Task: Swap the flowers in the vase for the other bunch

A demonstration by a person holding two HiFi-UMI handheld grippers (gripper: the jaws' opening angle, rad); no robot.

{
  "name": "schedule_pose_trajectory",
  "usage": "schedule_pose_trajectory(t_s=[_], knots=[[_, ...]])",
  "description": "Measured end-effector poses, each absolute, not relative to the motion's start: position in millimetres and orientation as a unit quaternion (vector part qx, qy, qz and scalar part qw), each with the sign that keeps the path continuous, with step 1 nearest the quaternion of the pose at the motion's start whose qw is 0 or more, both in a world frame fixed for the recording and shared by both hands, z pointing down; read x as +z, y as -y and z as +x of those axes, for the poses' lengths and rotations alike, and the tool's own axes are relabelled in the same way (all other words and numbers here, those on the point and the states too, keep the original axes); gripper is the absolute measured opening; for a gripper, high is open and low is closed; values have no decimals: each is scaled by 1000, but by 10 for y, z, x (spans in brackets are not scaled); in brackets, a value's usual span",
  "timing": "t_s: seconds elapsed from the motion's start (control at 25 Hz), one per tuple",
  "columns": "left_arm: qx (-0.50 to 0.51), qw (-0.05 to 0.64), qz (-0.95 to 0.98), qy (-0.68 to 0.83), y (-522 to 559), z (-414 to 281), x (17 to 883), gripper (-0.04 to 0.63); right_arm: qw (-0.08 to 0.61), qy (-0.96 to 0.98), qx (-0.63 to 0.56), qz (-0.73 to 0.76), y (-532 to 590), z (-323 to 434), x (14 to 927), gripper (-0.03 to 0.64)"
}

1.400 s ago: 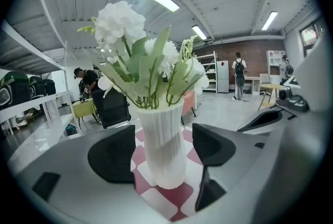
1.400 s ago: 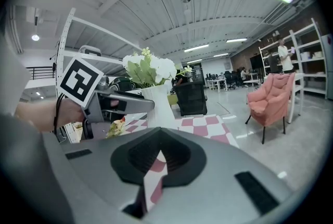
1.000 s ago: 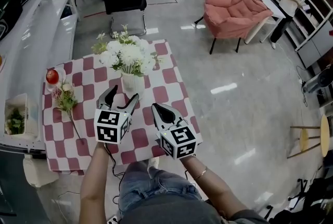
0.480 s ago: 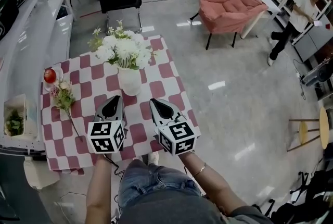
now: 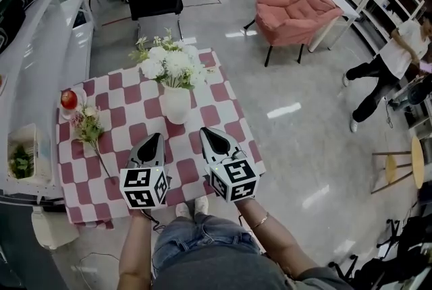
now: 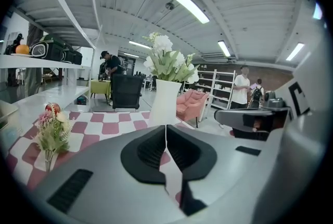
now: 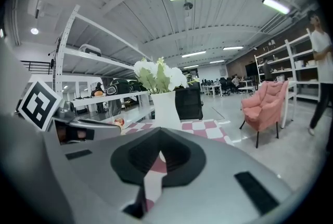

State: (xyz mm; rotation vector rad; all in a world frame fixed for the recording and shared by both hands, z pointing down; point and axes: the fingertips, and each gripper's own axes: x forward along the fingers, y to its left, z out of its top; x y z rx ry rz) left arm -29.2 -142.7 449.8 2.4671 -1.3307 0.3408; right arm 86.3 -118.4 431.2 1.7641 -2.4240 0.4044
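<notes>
Plainly, we have both pairs of jaws pressed together with nothing between them, the left gripper [image 5: 154, 138] and the right gripper [image 5: 205, 131] side by side over the red-and-white checked table [image 5: 226, 121]. Beyond them stands the tall white vase [image 5: 177, 104] holding white flowers [image 5: 173, 65]; the small pink bunch [image 5: 88, 124] lies apart, at the table's left.

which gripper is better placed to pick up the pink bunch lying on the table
Left, probably: the pink bunch lies nearer the left gripper than the right gripper; both are shut.
</notes>
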Motion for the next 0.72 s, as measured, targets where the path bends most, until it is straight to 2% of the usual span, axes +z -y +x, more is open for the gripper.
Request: schedule_pose_trajectory(t_s=[0.36,0.72], knots=[[116,139,877,446,1347,-468,4436,18,72,788,113,601,1068,627,4226,8],[80,149,887,431,1247,-636,4360,17,71,777,102,618,910,481,4169,8]])
